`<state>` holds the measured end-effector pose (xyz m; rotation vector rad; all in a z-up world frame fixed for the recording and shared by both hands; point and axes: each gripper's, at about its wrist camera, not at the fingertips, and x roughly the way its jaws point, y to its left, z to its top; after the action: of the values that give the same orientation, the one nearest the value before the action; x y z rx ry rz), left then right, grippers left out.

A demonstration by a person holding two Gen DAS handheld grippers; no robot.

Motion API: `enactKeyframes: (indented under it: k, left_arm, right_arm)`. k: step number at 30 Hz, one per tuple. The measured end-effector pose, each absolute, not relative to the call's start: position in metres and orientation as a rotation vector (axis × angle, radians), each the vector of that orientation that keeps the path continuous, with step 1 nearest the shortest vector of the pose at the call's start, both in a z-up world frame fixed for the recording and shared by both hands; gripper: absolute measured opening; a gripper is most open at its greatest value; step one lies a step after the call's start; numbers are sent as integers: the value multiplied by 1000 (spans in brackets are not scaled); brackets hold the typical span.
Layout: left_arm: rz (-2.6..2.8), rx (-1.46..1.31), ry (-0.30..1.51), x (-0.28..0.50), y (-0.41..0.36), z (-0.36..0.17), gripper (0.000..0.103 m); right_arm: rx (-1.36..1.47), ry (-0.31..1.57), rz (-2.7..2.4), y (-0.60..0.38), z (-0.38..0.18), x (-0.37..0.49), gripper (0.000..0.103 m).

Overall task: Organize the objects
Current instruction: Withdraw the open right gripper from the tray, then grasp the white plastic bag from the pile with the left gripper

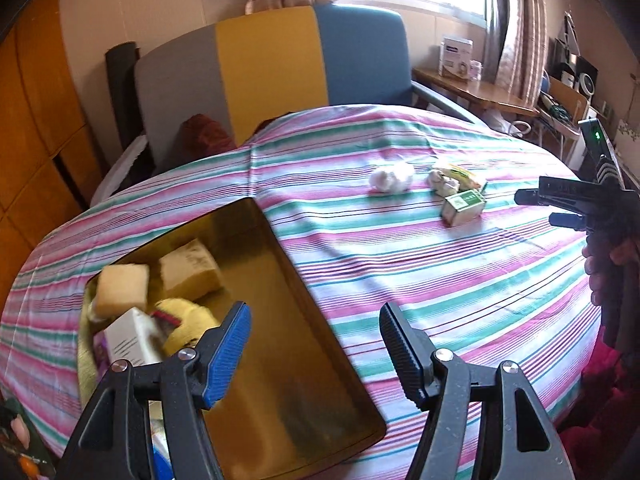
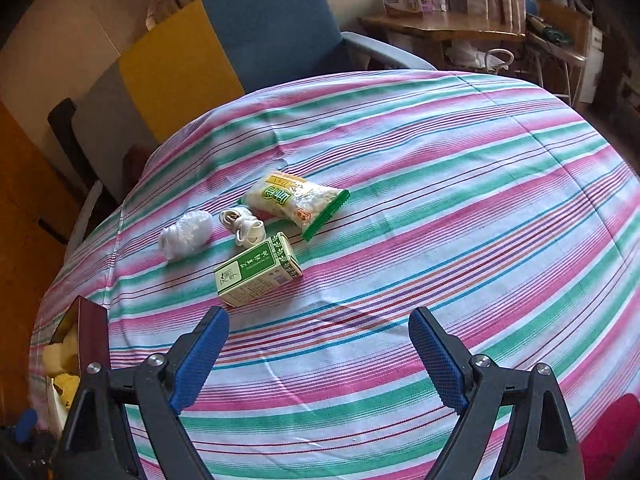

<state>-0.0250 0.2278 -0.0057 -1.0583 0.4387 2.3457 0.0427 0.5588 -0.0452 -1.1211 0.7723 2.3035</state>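
A gold box (image 1: 304, 364) sits on the striped table at the near left and holds sponges (image 1: 124, 288), a white carton (image 1: 132, 340) and a yellow item. My left gripper (image 1: 316, 344) is open and empty over the box's right wall. On the cloth lie a green-and-white box (image 2: 258, 270), a coiled white cable (image 2: 246, 224), a white plastic wad (image 2: 186, 234) and a snack bag (image 2: 296, 202). My right gripper (image 2: 320, 354) is open and empty, just short of the green box. It also shows in the left wrist view (image 1: 548, 208) at the right edge.
The round table wears a pink, green and white striped cloth (image 2: 460, 200). A grey, yellow and blue chair (image 1: 280, 68) stands behind it. A wooden side table (image 2: 440, 28) with a white box is at the back right. The gold box's corner (image 2: 90, 332) shows at left.
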Motion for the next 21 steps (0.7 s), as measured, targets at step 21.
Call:
enactKeyframes:
  k: [21]
  left_arm:
    - [2210, -1201, 432, -67, 306, -36, 68]
  right_arm:
    - [-1057, 959, 2258, 575, -42, 59, 96]
